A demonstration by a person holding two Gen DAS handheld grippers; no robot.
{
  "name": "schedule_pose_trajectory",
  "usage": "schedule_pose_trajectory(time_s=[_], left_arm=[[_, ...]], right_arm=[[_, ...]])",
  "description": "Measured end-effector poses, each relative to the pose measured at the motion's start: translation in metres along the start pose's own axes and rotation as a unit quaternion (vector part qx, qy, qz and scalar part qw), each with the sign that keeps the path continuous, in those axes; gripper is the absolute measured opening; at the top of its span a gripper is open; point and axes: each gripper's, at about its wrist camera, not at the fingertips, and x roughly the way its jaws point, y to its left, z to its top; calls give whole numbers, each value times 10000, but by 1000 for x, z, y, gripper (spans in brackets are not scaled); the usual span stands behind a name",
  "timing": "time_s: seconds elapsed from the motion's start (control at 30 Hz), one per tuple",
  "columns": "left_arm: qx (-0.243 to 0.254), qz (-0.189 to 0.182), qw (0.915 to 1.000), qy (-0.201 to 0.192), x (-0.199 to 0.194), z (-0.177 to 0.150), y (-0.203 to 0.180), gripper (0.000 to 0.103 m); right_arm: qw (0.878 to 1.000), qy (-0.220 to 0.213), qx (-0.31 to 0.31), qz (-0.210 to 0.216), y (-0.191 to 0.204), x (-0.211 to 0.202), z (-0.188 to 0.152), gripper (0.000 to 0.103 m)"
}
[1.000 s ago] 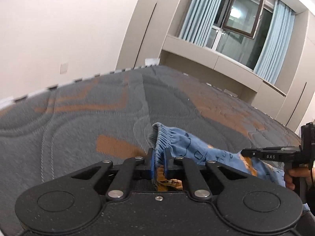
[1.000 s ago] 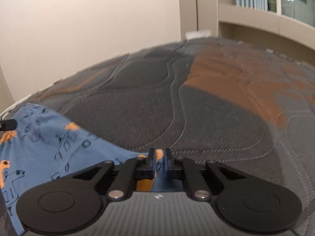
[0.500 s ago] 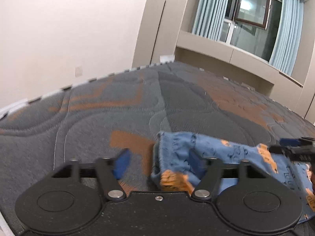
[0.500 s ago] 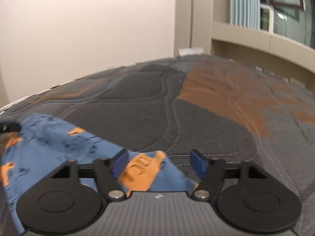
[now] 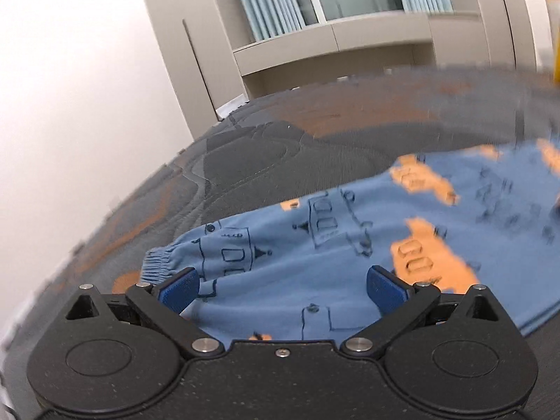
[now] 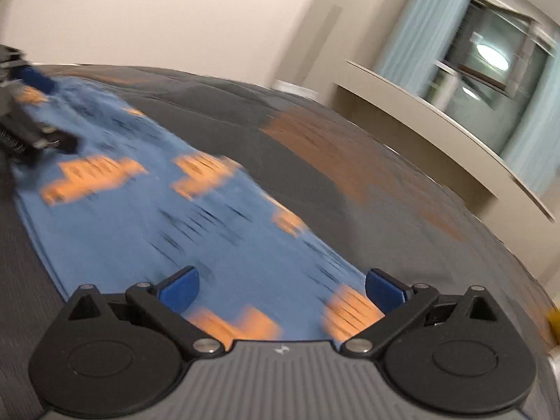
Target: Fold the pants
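Blue pants (image 5: 332,238) with orange and dark prints lie spread flat on the grey and orange mattress (image 5: 262,161). A gathered elastic hem (image 5: 157,262) ends them at the left. My left gripper (image 5: 283,280) hovers over the cloth with its jaws opening wide, and the pads touch nothing. The right wrist view is blurred, and in it the pants (image 6: 147,217) run away to the upper left. Over their near end my right gripper (image 6: 281,281) has its jaws opening and grips nothing. The left gripper (image 6: 45,112) shows at the far end of the pants.
The mattress (image 6: 350,161) fills both views, and its edge runs along the pale wall (image 5: 70,105) on the left. Behind it are a beige ledge (image 5: 332,45), a window with light blue curtains (image 5: 262,0) and tall cupboards. Something yellow (image 5: 554,35) sits at the right edge.
Both grippers let go of the pants and opened wide. Both swung sideways and rolled. The pants, bunched in the jaws before, now lie flat on the mattress.
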Motion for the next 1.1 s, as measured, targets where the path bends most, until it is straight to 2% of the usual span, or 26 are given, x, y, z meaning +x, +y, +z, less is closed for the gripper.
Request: schedule_pose_trajectory(time_s=[0.07, 0.17, 0.27, 0.4, 0.47, 0.53, 0.63, 0.77, 0.87, 0.97, 1.1], left_arm=[[-11, 83, 10000, -16, -5, -1, 2, 102], [-101, 259, 9995, 131, -5, -6, 11, 102], [-167, 442, 9987, 189, -9, -8, 19, 102], [-214, 585, 9979, 160, -20, 2, 17, 102], [-260, 391, 9989, 15, -26, 15, 5, 102], [-266, 0, 9995, -170, -31, 31, -14, 102], [-248, -730, 9964, -362, -33, 63, -51, 102], [-241, -1655, 9843, -570, -29, 104, -118, 102], [-145, -2136, 9753, -546, -18, 126, -172, 102], [107, -2492, 9676, -390, -1, 143, -223, 102], [479, -2644, 9629, -256, 27, 156, -273, 102]], right_arm=[[9988, 90, 44, -486, -24, -6, -21, 103], [9952, 240, 597, -738, -71, -15, -54, 103], [9823, 604, 1062, -1418, -114, -18, -87, 103], [9680, 396, 1933, -1551, -157, -50, -117, 103], [9623, 185, 2243, -1529, -171, -68, -131, 103], [9542, -2, 2691, -1308, -181, -85, -146, 103], [9378, -190, 3406, -641, -194, -101, -166, 103], [9072, -354, 4189, 131, -206, -113, -184, 103], [8821, -239, 4661, 637, -219, -105, -198, 103], [8633, -228, 4966, 874, -226, -105, -212, 103], [8503, -354, 5130, 1121, -238, -101, -220, 103]])
